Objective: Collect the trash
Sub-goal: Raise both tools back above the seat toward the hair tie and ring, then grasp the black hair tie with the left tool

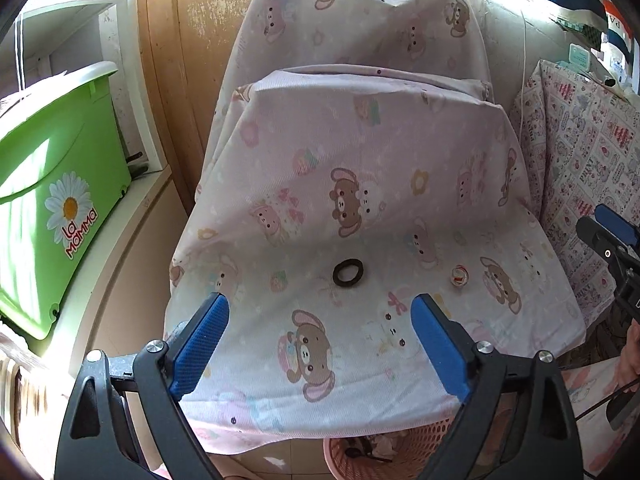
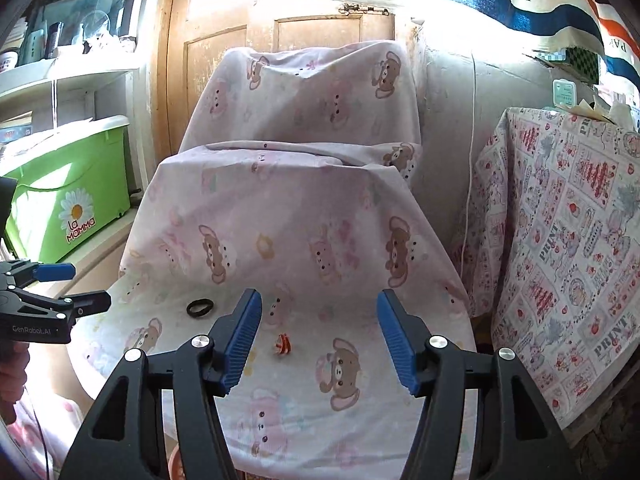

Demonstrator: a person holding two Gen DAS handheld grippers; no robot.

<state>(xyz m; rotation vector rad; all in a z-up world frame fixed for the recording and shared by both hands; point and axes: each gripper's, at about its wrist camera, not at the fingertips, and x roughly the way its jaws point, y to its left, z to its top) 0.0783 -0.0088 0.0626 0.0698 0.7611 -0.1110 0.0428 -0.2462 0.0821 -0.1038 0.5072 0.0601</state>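
Observation:
A black ring (image 1: 348, 272) lies on a surface draped in a pink bear-print cloth (image 1: 360, 160). A small red and white wrapper (image 1: 459, 275) lies to its right. My left gripper (image 1: 320, 308) is open and empty, just in front of the ring. In the right wrist view the wrapper (image 2: 283, 344) lies between and just beyond the fingers of my right gripper (image 2: 319, 300), which is open and empty. The ring (image 2: 199, 307) lies to the left there. A pink basket (image 1: 400, 452) with trash in it stands below the cloth's front edge.
A green La Mamma bin (image 1: 56, 184) sits on a ledge at the left. A wooden door (image 1: 200, 40) stands behind the draped seat. A table with a patterned cloth (image 2: 560, 240) stands at the right. The left gripper shows at the left edge of the right wrist view (image 2: 52, 292).

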